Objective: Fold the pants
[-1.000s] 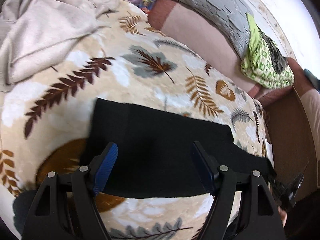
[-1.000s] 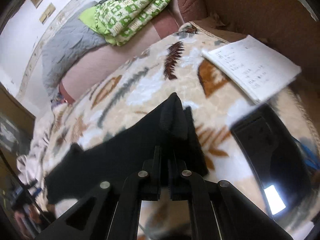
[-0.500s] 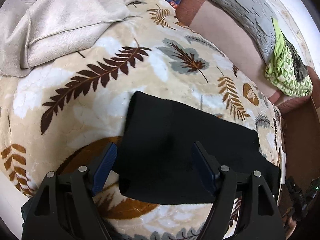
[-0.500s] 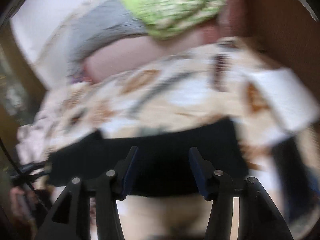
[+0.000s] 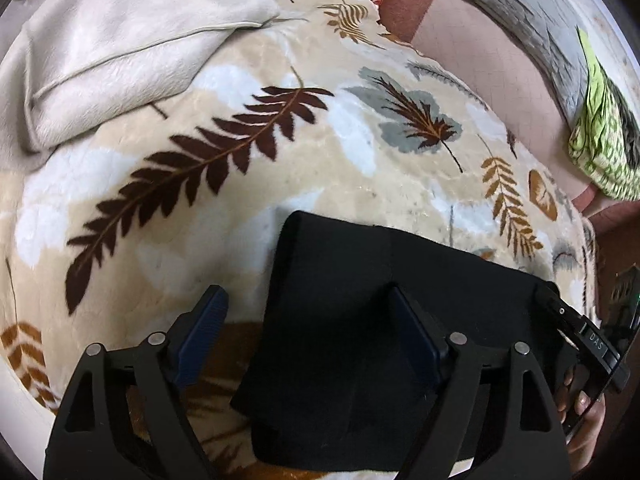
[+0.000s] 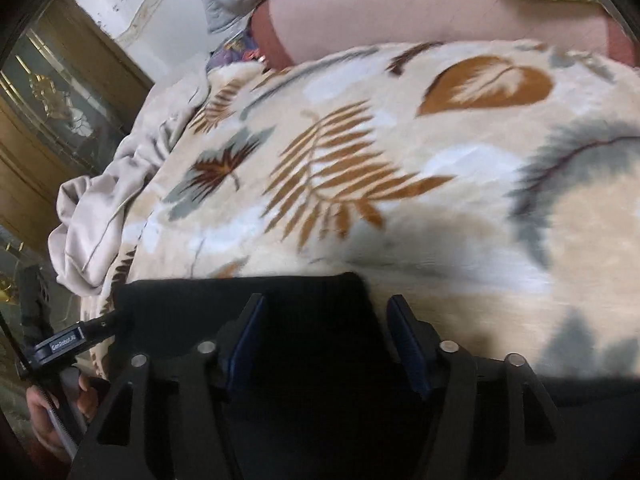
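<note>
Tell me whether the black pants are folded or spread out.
Folded. The black pants lie as a compact layered rectangle on the leaf-print blanket, with a rounded fold edge at the left and stacked edges.

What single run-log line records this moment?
step: fold pants | left gripper: open, over pants | right gripper: open, over pants | pants: folded, flat on leaf blanket

pants (image 5: pixel 352 320): 1 | gripper: 2 (left gripper (image 5: pixel 304 332), right gripper (image 6: pixel 326 340)) | leaf blanket (image 5: pixel 360 152): 1 | beige throw (image 5: pixel 120 48): 1

- Left gripper (image 5: pixel 304 328): black angular frame, silver screws, ribbed blue pads on fingers (image 5: pixel 202 330).
- Right gripper (image 6: pixel 326 340): identical black frame, blue pads.
- Hand (image 5: pixel 580 416): bare skin.
</note>
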{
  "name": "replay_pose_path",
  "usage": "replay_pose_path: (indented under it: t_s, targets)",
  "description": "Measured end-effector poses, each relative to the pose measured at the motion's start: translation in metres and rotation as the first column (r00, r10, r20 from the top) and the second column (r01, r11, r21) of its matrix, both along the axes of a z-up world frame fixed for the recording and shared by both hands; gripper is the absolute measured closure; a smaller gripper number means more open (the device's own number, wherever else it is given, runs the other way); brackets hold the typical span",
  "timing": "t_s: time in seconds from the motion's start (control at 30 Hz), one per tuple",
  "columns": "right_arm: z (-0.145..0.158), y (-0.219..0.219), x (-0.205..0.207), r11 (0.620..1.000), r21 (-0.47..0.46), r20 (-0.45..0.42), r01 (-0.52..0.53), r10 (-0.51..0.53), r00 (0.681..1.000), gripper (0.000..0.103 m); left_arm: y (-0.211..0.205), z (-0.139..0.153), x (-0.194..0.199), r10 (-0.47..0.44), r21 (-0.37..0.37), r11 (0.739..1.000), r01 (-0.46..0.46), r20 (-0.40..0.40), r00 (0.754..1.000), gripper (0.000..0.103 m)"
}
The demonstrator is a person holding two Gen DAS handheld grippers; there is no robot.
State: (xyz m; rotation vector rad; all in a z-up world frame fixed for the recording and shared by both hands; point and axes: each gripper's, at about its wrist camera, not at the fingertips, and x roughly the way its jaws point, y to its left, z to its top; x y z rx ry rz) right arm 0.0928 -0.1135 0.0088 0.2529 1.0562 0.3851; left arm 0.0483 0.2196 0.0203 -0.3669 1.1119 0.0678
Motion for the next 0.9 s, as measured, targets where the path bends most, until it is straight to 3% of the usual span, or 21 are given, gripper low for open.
replay_pose_path:
  t_s: [0.03,0.07,0.1,0.13,0.17,0.27,0.37,0.43,0.53,0.63,0.77,0.9]
  targets:
    - [0.0,0.003,-0.002,1.0,-0.017,0.017,-0.005,0.005,1.0,0.064,-0.004,0.0,0.001,-0.02,0.014,1.0,0.02,0.009,1.0,0.02]
    - [0.001,0.006,-0.005,0.999,-0.032,0.034,-0.018,0.019,0.999,0.08,-0.006,0.0,0.003,-0.039,0.025,0.999,0.039,0.015,0.999,0.022]
    - [0.002,0.006,-0.007,0.999,-0.03,0.046,-0.019,0.02,0.999,0.083,-0.009,0.0,0.005,-0.058,0.031,0.998,0.058,0.024,0.998,0.029]
    - [0.005,0.004,-0.008,1.0,-0.019,0.056,-0.014,0.015,0.998,0.085,-0.013,0.001,0.007,-0.08,0.026,0.997,0.079,0.036,0.996,0.059]
    - [0.01,0.0,-0.01,1.0,-0.003,0.071,-0.005,0.005,0.997,0.086,-0.015,0.003,0.009,-0.089,0.031,0.996,0.088,0.034,0.995,0.07]
    - [0.031,-0.007,-0.012,0.999,0.028,0.121,0.021,-0.024,0.992,0.087,-0.018,0.016,0.021,-0.143,-0.002,0.99,0.143,0.072,0.987,0.086]
    - [0.044,-0.012,-0.008,0.997,0.063,0.151,0.049,-0.058,0.987,0.087,-0.022,0.036,0.03,-0.177,0.024,0.984,0.176,0.124,0.976,0.089]
    - [0.041,-0.012,0.0,0.995,0.068,0.141,0.075,-0.084,0.986,0.087,-0.027,0.047,0.035,-0.197,0.083,0.979,0.186,0.157,0.968,0.088]
    - [0.019,-0.002,0.012,0.995,0.026,0.105,0.097,-0.1,0.989,0.081,-0.032,0.031,0.043,-0.204,0.137,0.972,0.19,0.093,0.975,0.088]
    - [0.011,0.001,0.015,0.994,-0.029,0.091,0.105,-0.102,0.991,0.07,-0.029,0.018,0.043,-0.182,0.141,0.975,0.171,0.069,0.981,0.081]
    - [0.042,-0.016,-0.006,0.991,-0.012,0.156,0.133,-0.129,0.979,0.052,-0.027,0.028,0.033,-0.159,0.155,0.977,0.144,0.091,0.983,0.068]
    - [0.071,-0.028,-0.038,0.993,-0.025,0.231,0.118,-0.109,0.967,0.051,-0.034,0.044,0.018,-0.167,0.19,0.972,0.141,0.129,0.977,0.058]
